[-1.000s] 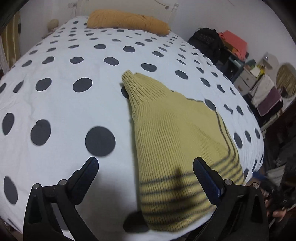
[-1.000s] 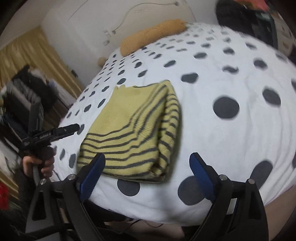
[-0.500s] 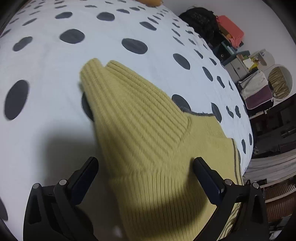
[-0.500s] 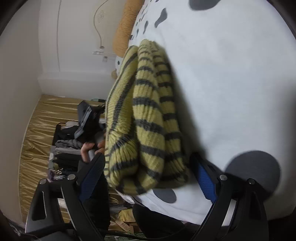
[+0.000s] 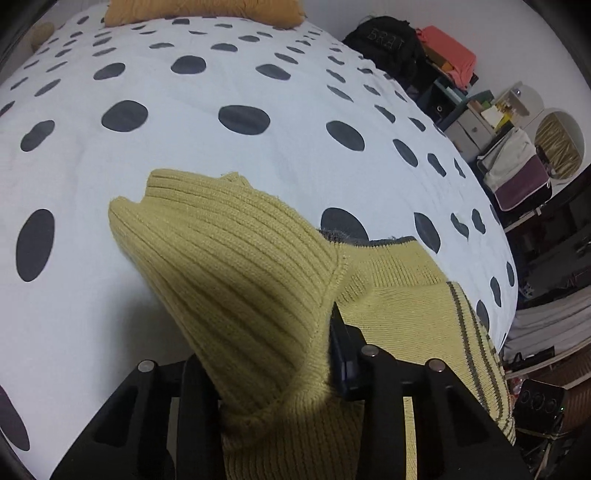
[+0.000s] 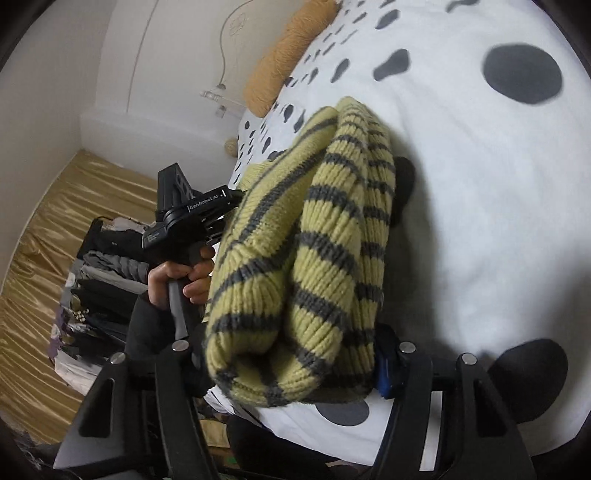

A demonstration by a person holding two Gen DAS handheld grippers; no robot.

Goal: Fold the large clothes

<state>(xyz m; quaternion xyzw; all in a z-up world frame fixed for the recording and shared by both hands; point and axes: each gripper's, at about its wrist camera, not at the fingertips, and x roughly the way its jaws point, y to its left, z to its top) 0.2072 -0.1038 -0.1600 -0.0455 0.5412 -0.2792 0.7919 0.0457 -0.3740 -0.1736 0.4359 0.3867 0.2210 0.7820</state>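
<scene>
A folded yellow-green knit sweater (image 5: 240,280) with grey stripes lies near the edge of a white bed with dark dots (image 5: 221,74). My left gripper (image 5: 269,362) is shut on the sweater's plain ribbed end; one dark fingertip (image 5: 341,354) shows beside the bunched knit. My right gripper (image 6: 291,365) is shut on the thick striped folded end (image 6: 317,258), with a blue pad (image 6: 384,373) against it. The left gripper (image 6: 192,218) and the hand holding it also show in the right wrist view.
An orange pillow (image 5: 199,11) lies at the head of the bed. A black backpack (image 5: 388,44), shelves and boxes (image 5: 472,114) stand on one side. Gold curtains (image 6: 44,236) and stacked clothes (image 6: 103,280) stand on the other side.
Both grippers moved in onto the sweater and went from open to shut, the left on the plain ribbed end, the right on the striped folded end.
</scene>
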